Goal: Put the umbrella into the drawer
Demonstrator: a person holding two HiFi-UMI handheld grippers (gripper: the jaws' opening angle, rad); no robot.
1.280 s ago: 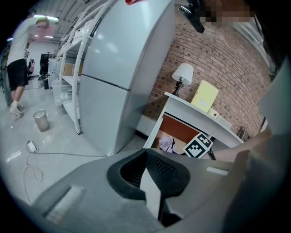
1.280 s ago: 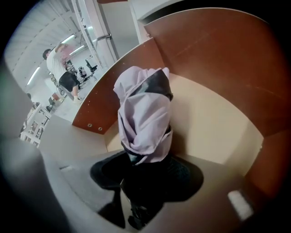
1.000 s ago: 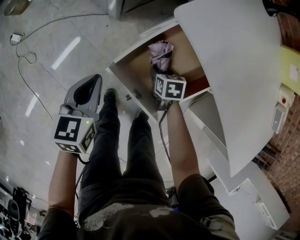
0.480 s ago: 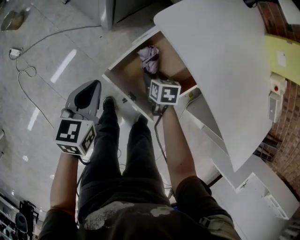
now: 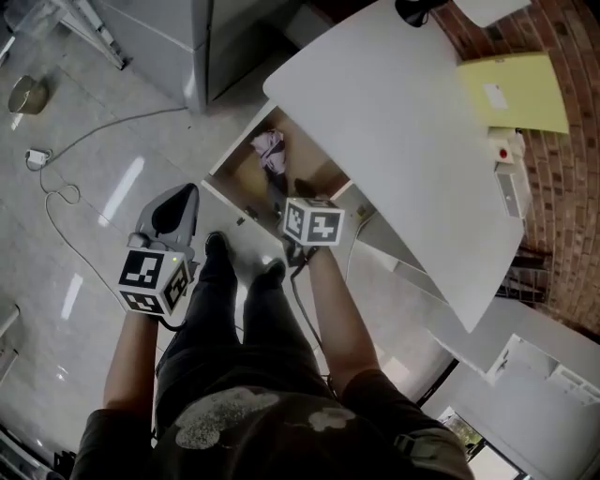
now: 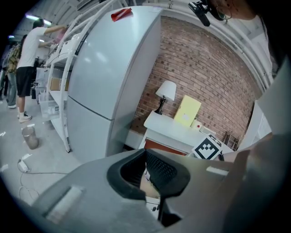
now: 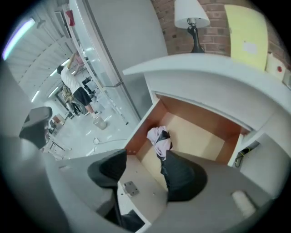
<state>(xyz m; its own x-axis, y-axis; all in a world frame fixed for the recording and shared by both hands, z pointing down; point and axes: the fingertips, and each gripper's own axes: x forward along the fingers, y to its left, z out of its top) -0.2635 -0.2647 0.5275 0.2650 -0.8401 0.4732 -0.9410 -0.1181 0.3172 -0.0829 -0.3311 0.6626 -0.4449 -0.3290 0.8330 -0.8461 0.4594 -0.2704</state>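
The folded umbrella (image 5: 270, 148), pale purple and black, lies inside the open wooden drawer (image 5: 246, 178), close to its left wall. In the right gripper view the umbrella (image 7: 159, 138) rests on the drawer floor (image 7: 198, 139), beyond the jaws and apart from them. My right gripper (image 7: 144, 172) hangs above the drawer's white front, open with nothing between its pads; its marker cube (image 5: 314, 222) shows in the head view. My left gripper (image 5: 190, 191) is over the floor left of the drawer, its fingertips together and empty. The left gripper view shows that gripper (image 6: 146, 157) pointing at the desk.
A white desk top (image 5: 403, 141) overhangs the drawer. On it, against the brick wall, stand a lamp (image 7: 191, 13) and a yellow board (image 5: 511, 89). A grey fridge (image 6: 104, 77) stands to the left. A cable (image 5: 84, 159) trails over the floor. A person (image 6: 27, 59) stands far off.
Both grippers have risen. The right one has lifted out of the drawer and away from the umbrella, which stays lying inside. The head view has pulled back and up.
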